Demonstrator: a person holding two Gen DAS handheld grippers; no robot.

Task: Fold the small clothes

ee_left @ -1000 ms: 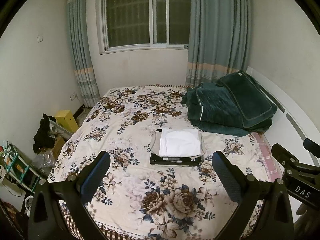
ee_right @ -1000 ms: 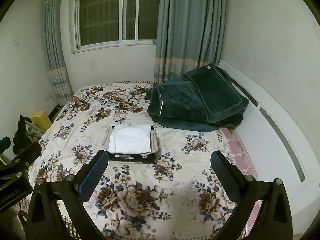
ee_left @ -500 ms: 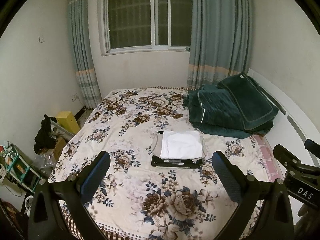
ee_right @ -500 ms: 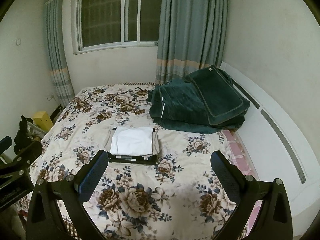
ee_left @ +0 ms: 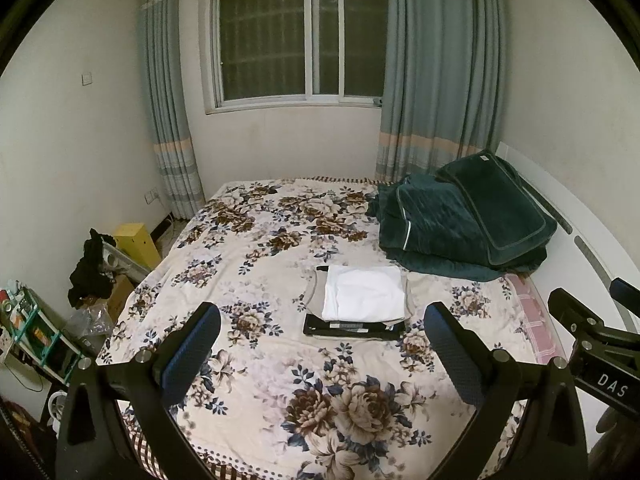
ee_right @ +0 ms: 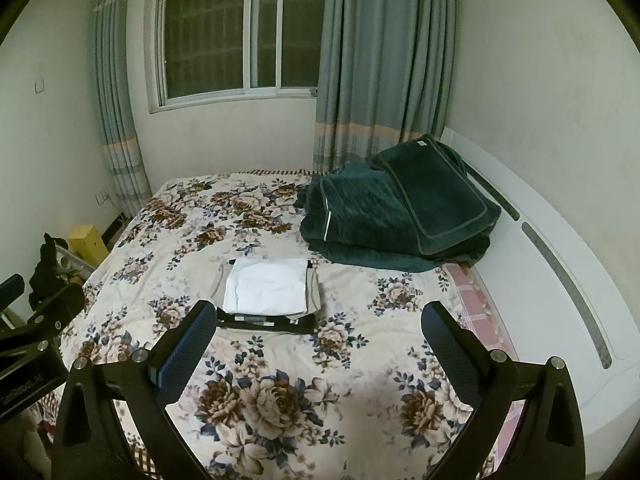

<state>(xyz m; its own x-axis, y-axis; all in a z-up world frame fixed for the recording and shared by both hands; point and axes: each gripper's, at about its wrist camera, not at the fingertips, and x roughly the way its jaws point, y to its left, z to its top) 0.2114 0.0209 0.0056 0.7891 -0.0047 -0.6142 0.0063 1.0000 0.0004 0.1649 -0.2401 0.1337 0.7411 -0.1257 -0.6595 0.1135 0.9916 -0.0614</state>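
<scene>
A small stack of folded clothes lies in the middle of the floral bed (ee_left: 280, 360): a white garment (ee_left: 362, 294) on top, a grey one under it, a black one (ee_left: 352, 327) at the bottom. The stack also shows in the right wrist view (ee_right: 266, 286). My left gripper (ee_left: 322, 344) is open and empty, held above the bed's near edge, short of the stack. My right gripper (ee_right: 318, 342) is open and empty too, to the right of the stack and nearer me. Each gripper's body shows at the edge of the other view.
A folded dark green quilt (ee_left: 460, 220) sits at the far right of the bed by the white headboard (ee_right: 540, 280). On the floor at left are a yellow box (ee_left: 136, 240), a black cloth (ee_left: 90, 268) and a small shelf (ee_left: 32, 332). Window and curtains stand behind.
Both grippers have drawn back and risen a little from the bed; the stack looks slightly farther and lower in view. The clothes have not moved.
</scene>
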